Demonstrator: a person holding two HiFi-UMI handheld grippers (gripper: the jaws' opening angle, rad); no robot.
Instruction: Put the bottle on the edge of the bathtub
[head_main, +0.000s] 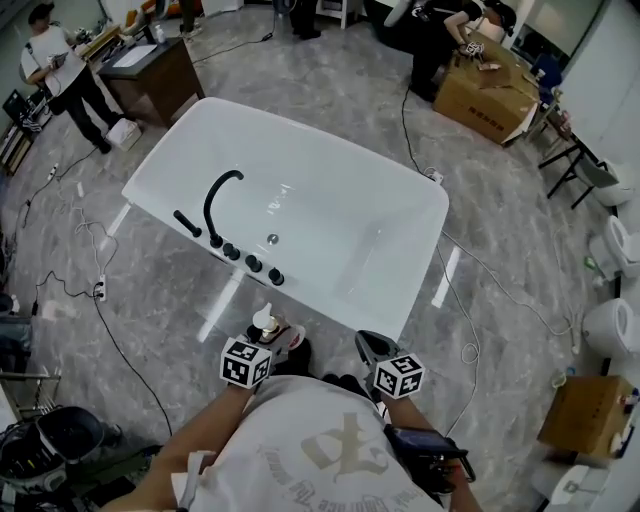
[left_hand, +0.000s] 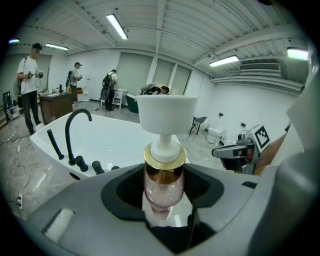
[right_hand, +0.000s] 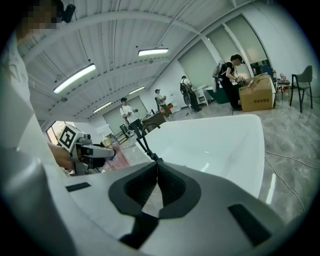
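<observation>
The left gripper (left_hand: 165, 200) clamped a pinkish pump bottle (left_hand: 164, 180) near the bathtub (head_main: 326, 154); the right gripper (right_hand: 156, 172) was closed, empty.

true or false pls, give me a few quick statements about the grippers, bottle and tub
1. The left gripper holds a pump bottle between its jaws. True.
2. The bottle stands on the edge of the bathtub. False: it is in the left gripper's jaws, short of the near rim.
3. The right gripper has its jaws wide apart. False: they are shut together with nothing between them.
4. The faucet on the bathtub rim is black. True.
</observation>
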